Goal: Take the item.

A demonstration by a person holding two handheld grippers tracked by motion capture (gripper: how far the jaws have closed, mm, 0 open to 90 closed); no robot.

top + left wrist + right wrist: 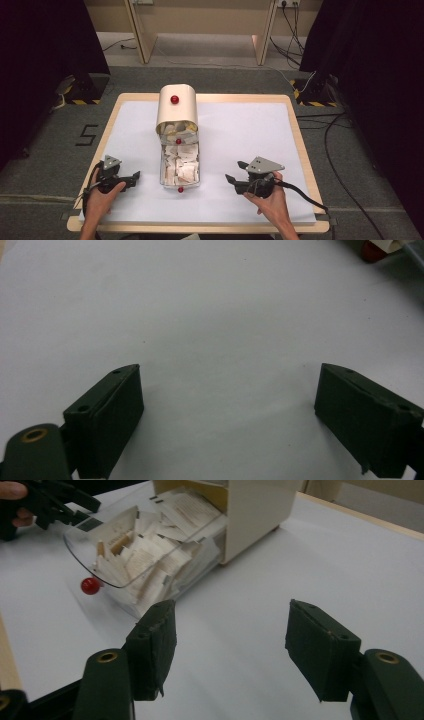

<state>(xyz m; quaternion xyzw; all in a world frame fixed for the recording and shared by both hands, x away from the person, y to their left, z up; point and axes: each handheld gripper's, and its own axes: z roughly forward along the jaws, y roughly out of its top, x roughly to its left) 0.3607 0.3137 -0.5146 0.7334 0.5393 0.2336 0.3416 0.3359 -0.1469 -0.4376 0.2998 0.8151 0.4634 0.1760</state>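
While the clear drawer [180, 167] of sachets stands pulled out, the left hand-held gripper [134, 176] and right hand-held gripper [234, 171] flank it, jaws spread, empty.

A cream box [177, 111] with a rounded top and a red knob [174, 99] stands on the bench, ahead of both pairs of jaws and between them. Its clear drawer [180, 167] is pulled out toward the near edge and lies flat, roughly level with the jaws, with the left pair to one side and the right pair to the other, touching neither. The drawer is packed with white and tan paper sachets [145, 555], heaped loosely, some standing on edge. A small red knob [90, 585] sits on the drawer's front, and another shows where the drawer meets the box.
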